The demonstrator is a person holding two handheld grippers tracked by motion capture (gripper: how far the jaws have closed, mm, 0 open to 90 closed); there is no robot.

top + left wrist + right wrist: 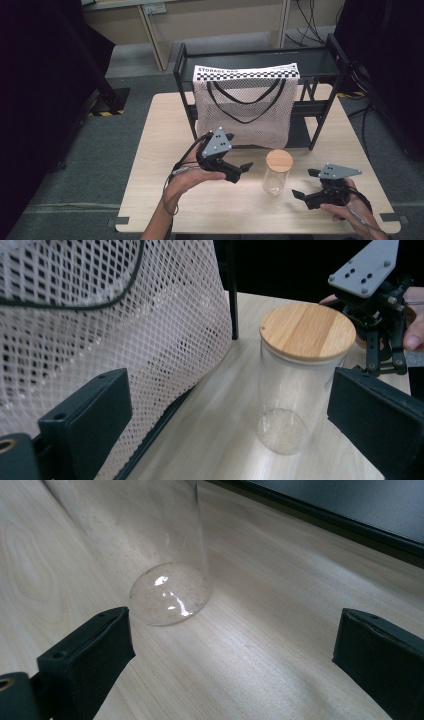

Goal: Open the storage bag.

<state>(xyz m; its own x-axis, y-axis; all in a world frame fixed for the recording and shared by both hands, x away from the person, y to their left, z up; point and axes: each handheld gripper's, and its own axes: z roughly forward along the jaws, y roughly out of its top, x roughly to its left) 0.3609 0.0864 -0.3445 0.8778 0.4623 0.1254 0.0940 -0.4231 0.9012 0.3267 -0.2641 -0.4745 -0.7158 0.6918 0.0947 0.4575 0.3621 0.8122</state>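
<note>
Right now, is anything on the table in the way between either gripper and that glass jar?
Nothing visible is. The jar stands alone on bare table between the left gripper and right gripper, both with jaws open. The mesh bag hangs on the rack behind the jar.

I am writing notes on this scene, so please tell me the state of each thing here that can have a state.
Glass jar: upright on the table, looks empty, not held.
Wooden lid: closed on the jar.
Mesh bag: hanging from the black rack, handles drooping.
Left tongs: open, holding nothing, beside the jar.
Right tongs: open, holding nothing, low on the other side of the jar.
</note>
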